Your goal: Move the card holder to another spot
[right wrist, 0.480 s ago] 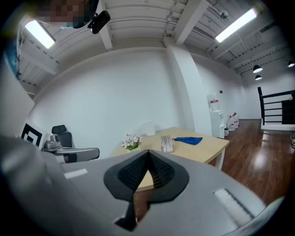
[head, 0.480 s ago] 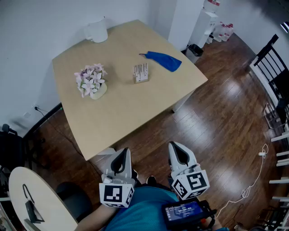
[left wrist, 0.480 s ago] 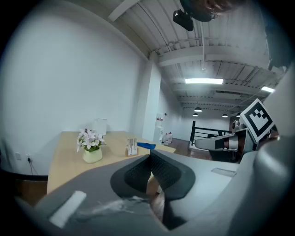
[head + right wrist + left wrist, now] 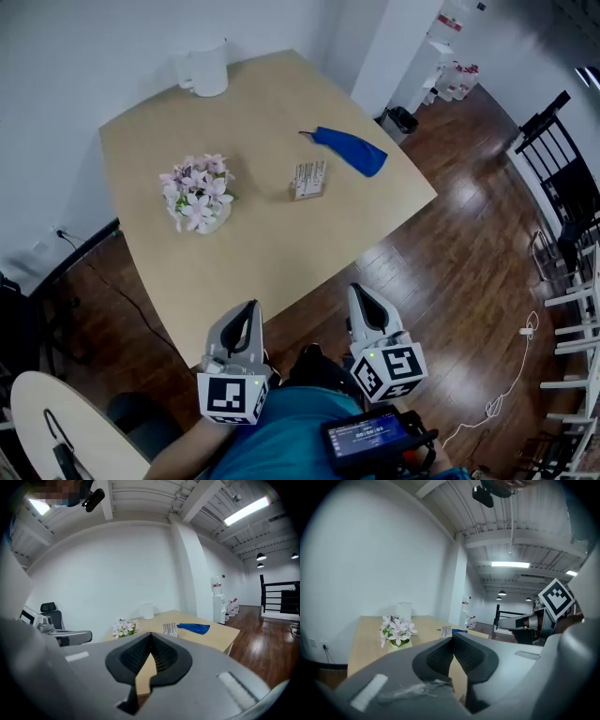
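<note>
One tabletop (image 4: 272, 253): pale wood, its near corner just ahead of both grippers, and everything on it is out of reach for now.
Left gripper (image 4: 246, 317): low at the near left, jaws pressed together, nothing between them.
Right gripper (image 4: 362, 302): low at the near right, jaws closed flat too, carrying nothing.
White jug (image 4: 208, 70): far left corner, well apart from the rest.
Flower pot (image 4: 199, 199): left of centre. A wide reach from the left could brush the petals or tip the pot.
Blue cloth (image 4: 349, 150): far right, near the card holder. A jaw could snag it, and a set-down on it would likely leave the holder tilted.
Card holder (image 4: 308, 179): upright between flower pot and blue cloth, nearer the cloth, untouched.
Main risk: if the jaws arrive closed they will shove the card holder over, not grip it. It looks light, so an off-centre pinch could spill the cards.
Change from half a second ago: the tabletop's near edge sits closer to the grippers, so the person is closing in. The card holder keeps its place on the tabletop, and both pairs of jaws are as closed as before.
</note>
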The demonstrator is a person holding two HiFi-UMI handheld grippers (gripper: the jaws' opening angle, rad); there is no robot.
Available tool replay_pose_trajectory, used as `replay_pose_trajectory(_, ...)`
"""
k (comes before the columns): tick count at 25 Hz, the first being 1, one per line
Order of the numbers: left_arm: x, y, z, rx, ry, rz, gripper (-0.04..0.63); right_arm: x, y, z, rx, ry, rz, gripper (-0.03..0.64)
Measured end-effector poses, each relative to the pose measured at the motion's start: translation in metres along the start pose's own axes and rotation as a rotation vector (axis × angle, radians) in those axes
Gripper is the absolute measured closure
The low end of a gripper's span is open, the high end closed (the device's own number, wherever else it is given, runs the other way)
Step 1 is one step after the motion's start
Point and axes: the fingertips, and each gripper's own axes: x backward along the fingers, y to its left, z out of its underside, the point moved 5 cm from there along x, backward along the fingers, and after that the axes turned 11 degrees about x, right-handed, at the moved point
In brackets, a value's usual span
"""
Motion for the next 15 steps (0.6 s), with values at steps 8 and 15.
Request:
replay_pose_trajectory(8,-0.045,0.03,-0.002,0.006,0.01,-0.081,0.578,-0.073,-0.032,-0.003,0.015,0.024,-0.025,0.624)
replay_pose_trajectory(15,-0.105,0.038,-0.013,-0.03,0.022,-0.187,0.578,-0.161,-0.092,-0.002,0.044,0.047,-0.069,0.623)
